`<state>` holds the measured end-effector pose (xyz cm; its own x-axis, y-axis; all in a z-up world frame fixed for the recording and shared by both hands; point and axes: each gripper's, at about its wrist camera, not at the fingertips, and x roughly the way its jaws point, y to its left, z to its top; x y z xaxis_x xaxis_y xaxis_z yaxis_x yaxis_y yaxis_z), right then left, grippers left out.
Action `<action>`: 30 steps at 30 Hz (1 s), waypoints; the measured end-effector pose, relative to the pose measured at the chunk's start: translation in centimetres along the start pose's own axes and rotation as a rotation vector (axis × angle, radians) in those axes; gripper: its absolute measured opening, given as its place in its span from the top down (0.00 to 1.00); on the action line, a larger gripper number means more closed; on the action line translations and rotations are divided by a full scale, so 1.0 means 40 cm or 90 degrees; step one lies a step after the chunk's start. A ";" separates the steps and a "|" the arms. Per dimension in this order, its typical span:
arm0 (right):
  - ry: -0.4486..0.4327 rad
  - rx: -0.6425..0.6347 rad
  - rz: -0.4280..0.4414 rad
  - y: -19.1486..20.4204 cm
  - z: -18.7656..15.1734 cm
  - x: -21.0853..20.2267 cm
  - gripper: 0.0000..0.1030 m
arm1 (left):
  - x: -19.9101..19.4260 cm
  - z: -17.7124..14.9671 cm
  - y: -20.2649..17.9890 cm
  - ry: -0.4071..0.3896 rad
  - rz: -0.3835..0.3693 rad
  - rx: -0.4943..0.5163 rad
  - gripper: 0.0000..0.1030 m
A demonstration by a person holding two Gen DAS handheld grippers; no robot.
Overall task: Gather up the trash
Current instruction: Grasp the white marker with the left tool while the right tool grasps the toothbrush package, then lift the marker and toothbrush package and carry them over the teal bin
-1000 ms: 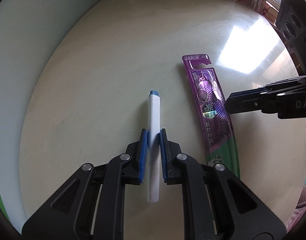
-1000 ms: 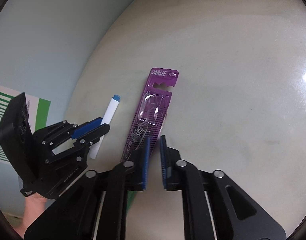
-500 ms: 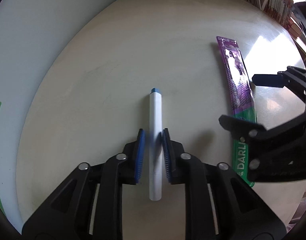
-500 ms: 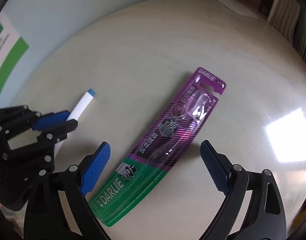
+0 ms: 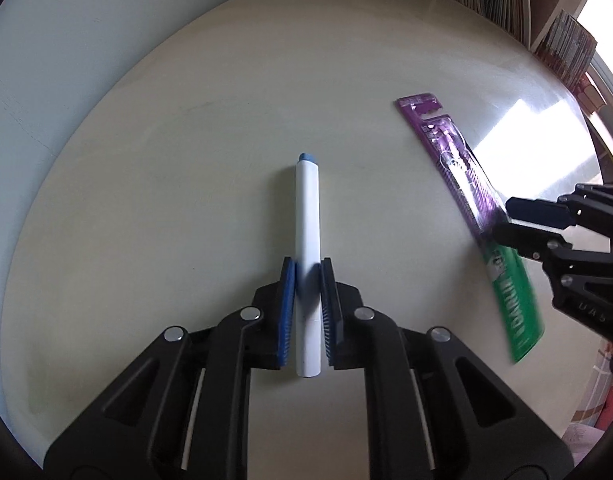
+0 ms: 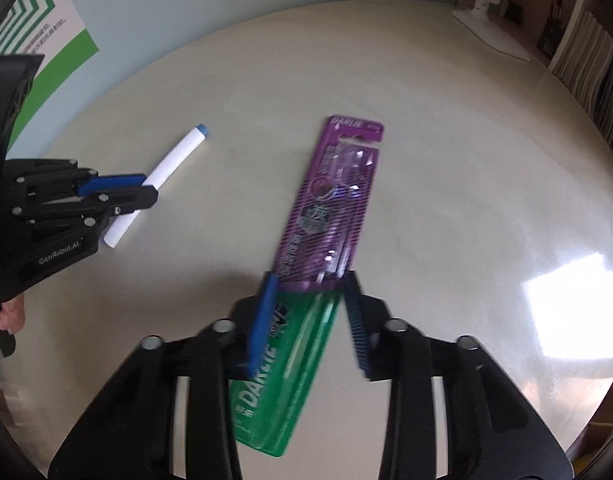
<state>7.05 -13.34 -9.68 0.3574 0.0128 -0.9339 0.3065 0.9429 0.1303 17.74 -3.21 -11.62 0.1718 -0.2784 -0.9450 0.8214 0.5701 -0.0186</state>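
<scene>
My left tongs (image 5: 307, 280) pinched the pen (image 5: 307, 216); right tongs (image 6: 310, 300) straddled the packet (image 6: 326, 224), half-open — closing came next.

The worktop (image 5: 186, 184) is smooth, cream and glossy, mirroring window glare. The toothbrush pack (image 6: 334, 216) is shiny printed plastic. The white marker (image 5: 307, 216) looks matt plastic. Each tool (image 5: 307, 276) is matt black plastic with ribbed blue pads (image 6: 262, 316).

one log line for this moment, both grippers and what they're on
left hand-held gripper: shut on marker | right hand-held gripper: open, straddling toothbrush pack | both items flat on table
</scene>
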 end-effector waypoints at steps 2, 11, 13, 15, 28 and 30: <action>0.005 0.019 0.013 -0.030 -0.005 -0.010 0.87 | 0.002 -0.004 -0.019 0.003 -0.001 0.012 0.90; -0.001 0.058 0.037 -0.123 -0.045 -0.045 0.88 | -0.026 -0.009 -0.034 0.001 -0.007 -0.007 0.90; -0.005 0.067 0.045 -0.094 -0.074 -0.079 0.88 | -0.070 -0.040 -0.051 0.002 -0.007 -0.008 0.90; -0.012 0.073 0.048 -0.107 -0.083 -0.095 0.88 | -0.085 -0.035 -0.055 0.002 -0.003 -0.002 0.90; -0.060 0.124 0.038 -0.269 -0.190 -0.233 0.89 | -0.143 0.002 -0.280 -0.014 -0.012 0.079 0.90; -0.071 0.133 0.034 -0.296 -0.208 -0.258 0.89 | -0.155 -0.002 -0.311 -0.016 -0.018 0.100 0.90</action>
<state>-7.58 -21.86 -4.36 0.4691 0.0134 -0.8831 0.4562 0.8525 0.2552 6.40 -8.51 -5.54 0.1598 -0.3127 -0.9363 0.9005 0.4348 0.0085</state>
